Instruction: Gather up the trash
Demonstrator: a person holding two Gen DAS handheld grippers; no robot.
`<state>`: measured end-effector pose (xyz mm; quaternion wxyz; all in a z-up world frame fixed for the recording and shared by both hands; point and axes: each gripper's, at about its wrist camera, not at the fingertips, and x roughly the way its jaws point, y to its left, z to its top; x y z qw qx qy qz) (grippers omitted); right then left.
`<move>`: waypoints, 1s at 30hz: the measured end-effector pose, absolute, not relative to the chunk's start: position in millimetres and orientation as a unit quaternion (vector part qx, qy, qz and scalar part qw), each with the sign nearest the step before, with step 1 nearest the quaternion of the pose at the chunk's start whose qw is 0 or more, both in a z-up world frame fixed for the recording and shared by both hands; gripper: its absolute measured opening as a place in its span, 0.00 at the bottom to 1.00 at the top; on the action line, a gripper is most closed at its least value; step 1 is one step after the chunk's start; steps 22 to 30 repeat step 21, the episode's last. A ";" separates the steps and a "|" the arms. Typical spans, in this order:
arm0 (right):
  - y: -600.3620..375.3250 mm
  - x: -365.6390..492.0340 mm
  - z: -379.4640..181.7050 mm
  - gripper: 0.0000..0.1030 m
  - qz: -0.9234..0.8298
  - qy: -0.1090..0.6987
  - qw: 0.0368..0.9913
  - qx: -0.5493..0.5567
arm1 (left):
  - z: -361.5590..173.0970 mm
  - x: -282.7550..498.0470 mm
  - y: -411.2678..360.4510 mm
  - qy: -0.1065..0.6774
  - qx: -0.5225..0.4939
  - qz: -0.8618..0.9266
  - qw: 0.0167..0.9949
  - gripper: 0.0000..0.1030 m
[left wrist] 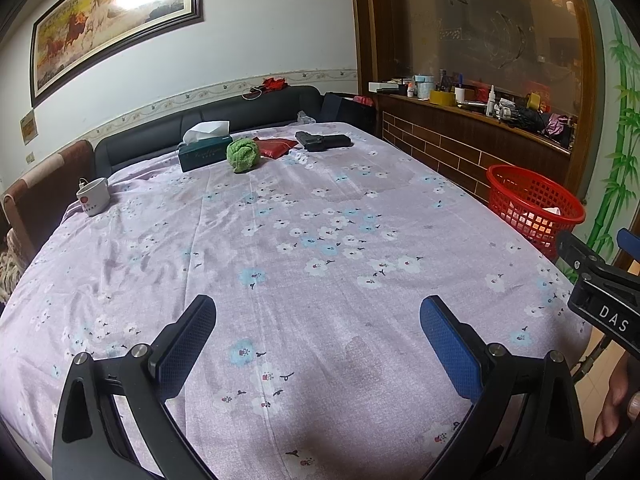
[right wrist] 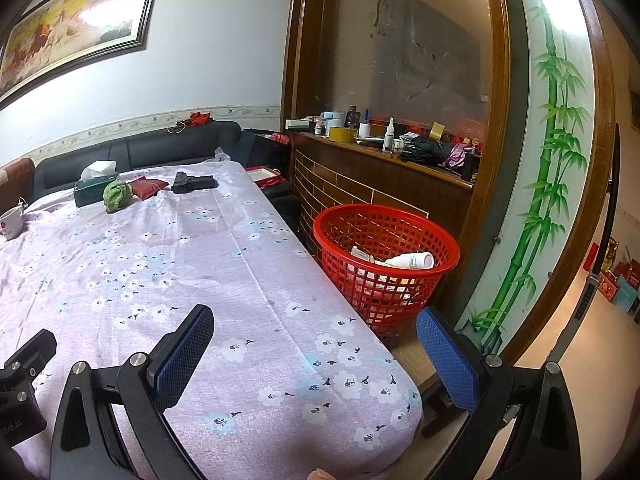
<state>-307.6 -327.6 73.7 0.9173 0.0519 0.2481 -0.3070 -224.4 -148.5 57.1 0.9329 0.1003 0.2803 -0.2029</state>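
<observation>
Red basket (right wrist: 386, 256) beside table holding white bottle (right wrist: 412, 260), both grippers' jaws spread, empty

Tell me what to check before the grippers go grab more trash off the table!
1. Left gripper open and holding nothing: ok.
2. Right gripper open and holding nothing: ok.
3. Red basket beside the table, upright, with room left: ok.
4. Way across the flowered tablecloth to the far things is free: ok.
5. Which far things are trash, green cloth, red pouch or tissue box: cannot tell.
</observation>
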 end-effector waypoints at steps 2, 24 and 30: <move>-328.1 -306.9 74.1 1.00 -0.306 0.248 0.918 0.052 | 57.9 -224.3 -148.5 0.278 0.101 -0.204 0.933 0.98; -325.1 -305.3 70.2 1.00 -0.303 0.249 0.919 0.049 | 62.2 -229.2 -142.9 0.272 0.085 -0.228 0.931 0.98; -325.1 -305.3 70.2 1.00 -0.303 0.249 0.919 0.049 | 62.2 -229.2 -142.9 0.272 0.085 -0.228 0.931 0.98</move>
